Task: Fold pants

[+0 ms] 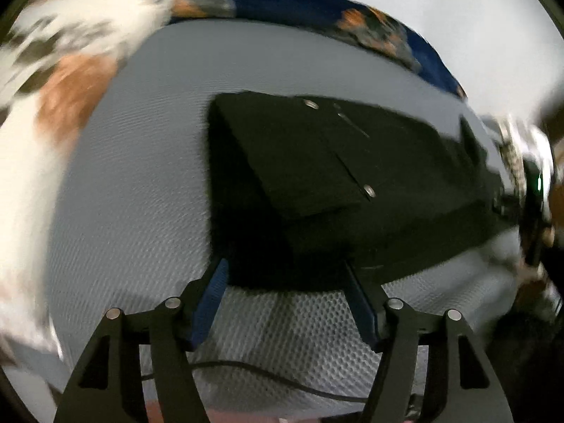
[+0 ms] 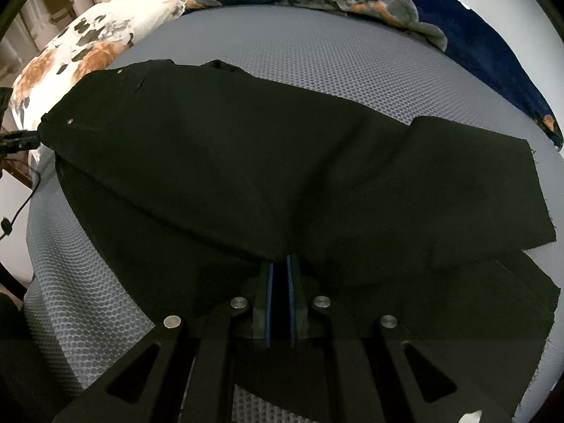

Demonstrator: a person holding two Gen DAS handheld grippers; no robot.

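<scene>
On the far left of the bed a white pillow with orange and grey flowers [image 2: 81,46] leans at the edge of the grey honeycomb-textured mattress cover [image 2: 282,56], out of the way of the work. The black denim pants [image 2: 246,148] lie across the middle of that cover, already doubled leg over leg, with the waistband and its metal rivets toward the pillow side and the hems trailing off to the right.

The left gripper [image 1: 285,282] hangs over the waist end with its blue-padded jaws spread apart and nothing between them; the fabric edge lies just beyond its tips, so it looks to have let go of that end or to be lining up for a fresh hold. The left view is smeared with motion.

Further right, the right gripper [image 2: 280,271] is clamped tight on a pinch of black cloth at the near edge of the legs, probably to keep the layers aligned for the next fold.

Behind, a dark blue blanket with an orange and grey print [image 2: 405,3] lies bunched along the far edge.
</scene>
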